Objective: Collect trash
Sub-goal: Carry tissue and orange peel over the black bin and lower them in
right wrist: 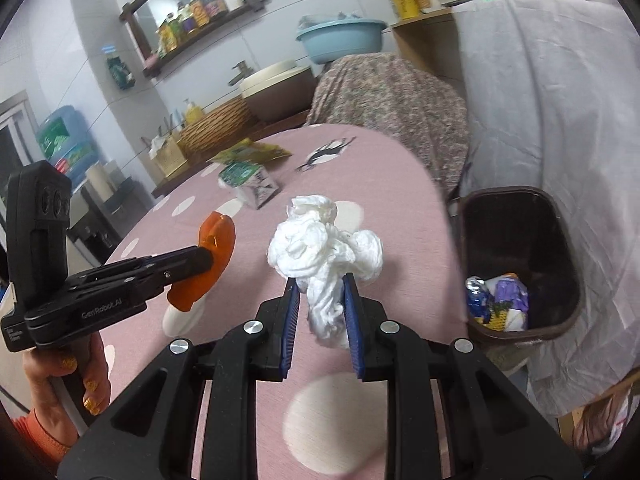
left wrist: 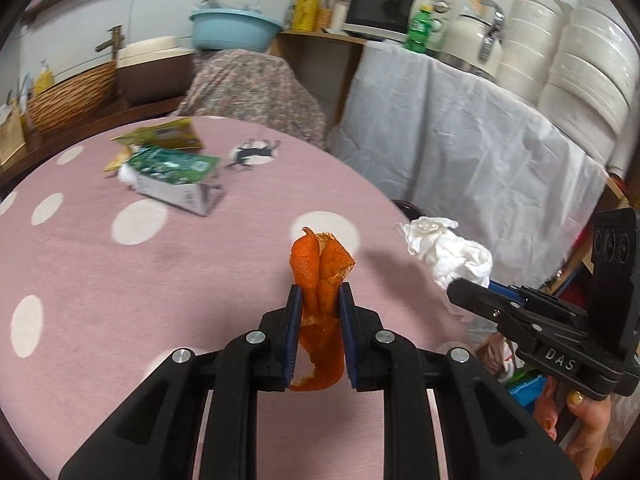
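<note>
Round pink surface (left wrist: 100, 280) with white dots. Lying on it toward the far side: a flattened green-and-white carton (left wrist: 176, 178), touching a yellow-green wrapper (left wrist: 168, 134) just behind.

Only two markings can be read. In the left wrist view the letters "DAS" stand in pale relief on the black body of the right tongs (left wrist: 470, 286), near the hinge at the right side. In the right wrist view "GenRobot.AI" is printed in light letters along the side of the left tongs (right wrist: 202, 258). Print on the green carton (left wrist: 172, 178) on the desk and on the far shelf bottles (right wrist: 192, 16) is too blurred to read.
</note>
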{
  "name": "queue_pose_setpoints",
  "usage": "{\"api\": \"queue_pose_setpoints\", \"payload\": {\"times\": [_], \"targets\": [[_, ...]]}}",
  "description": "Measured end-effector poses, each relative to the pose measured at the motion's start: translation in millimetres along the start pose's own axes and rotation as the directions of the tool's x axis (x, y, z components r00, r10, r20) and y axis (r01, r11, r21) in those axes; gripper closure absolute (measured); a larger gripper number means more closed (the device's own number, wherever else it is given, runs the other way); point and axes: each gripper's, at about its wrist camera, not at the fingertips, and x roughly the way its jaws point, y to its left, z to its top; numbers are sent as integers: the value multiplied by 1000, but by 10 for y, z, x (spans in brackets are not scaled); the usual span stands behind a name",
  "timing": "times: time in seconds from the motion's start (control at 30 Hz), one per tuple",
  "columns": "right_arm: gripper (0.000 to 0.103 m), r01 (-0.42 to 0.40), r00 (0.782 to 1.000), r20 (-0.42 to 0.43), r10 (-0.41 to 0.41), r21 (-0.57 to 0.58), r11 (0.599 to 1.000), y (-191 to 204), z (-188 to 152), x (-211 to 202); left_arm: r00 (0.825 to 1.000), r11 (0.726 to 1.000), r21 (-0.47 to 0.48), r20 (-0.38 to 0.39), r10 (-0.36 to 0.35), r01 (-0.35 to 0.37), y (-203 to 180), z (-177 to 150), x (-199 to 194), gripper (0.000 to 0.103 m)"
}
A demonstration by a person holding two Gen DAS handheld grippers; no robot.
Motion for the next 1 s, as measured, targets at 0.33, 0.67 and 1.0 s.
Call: {"api": "queue_pose_setpoints", "payload": {"times": [0.33,0.67,1.0], "targets": [[80,211,976,36,-214,74,975,-910,51,-285,991,989,89,-74,-114,120,-692,210,425,84],[80,298,953,-91,-288,141,944,-1822,90,442,968,977,98,-182,-172,191,-1078,480,995,84],[51,311,946,-160,-281,209,927,-2337,-2,1058,951,976,91,-260,-167,196,-1318,676,1500,84]]}}
